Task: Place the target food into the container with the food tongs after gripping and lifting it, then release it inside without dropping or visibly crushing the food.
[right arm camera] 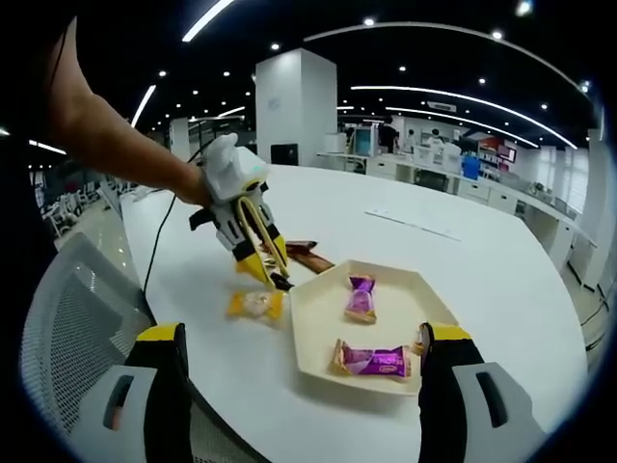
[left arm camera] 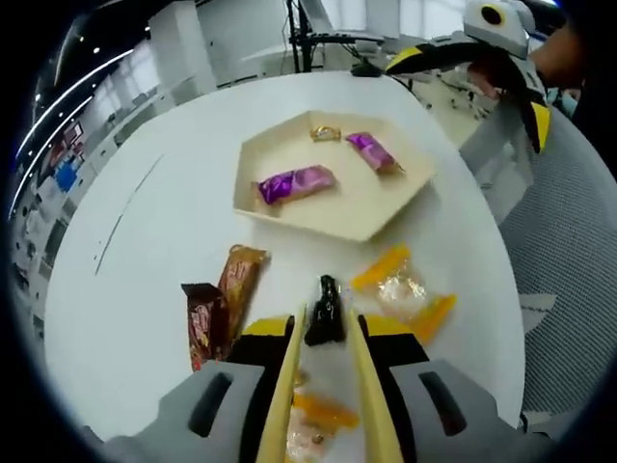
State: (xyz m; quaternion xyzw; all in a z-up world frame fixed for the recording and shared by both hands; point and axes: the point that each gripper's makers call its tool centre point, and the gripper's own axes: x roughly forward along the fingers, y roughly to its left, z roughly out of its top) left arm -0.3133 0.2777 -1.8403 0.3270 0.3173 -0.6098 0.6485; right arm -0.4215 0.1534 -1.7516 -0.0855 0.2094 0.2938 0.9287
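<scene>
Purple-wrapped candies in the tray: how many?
2, both lying in the hexagonal tray: one purple candy near its front-left edge, the other purple candy toward the back right, beside a small gold-wrapped sweet.

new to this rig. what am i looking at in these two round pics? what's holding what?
No robot arm: a person carries a two-jaw gripper in each hand, each with a fisheye camera looking along its jaws. In the left gripper view, the left gripper works wooden tongs closed on a small dark candy. In the right gripper view, the right gripper is open, holding nothing. On the white table sits a hexagonal tray with purple-wrapped candies; a yellow-wrapped sweet and brown bars lie beside it.
</scene>
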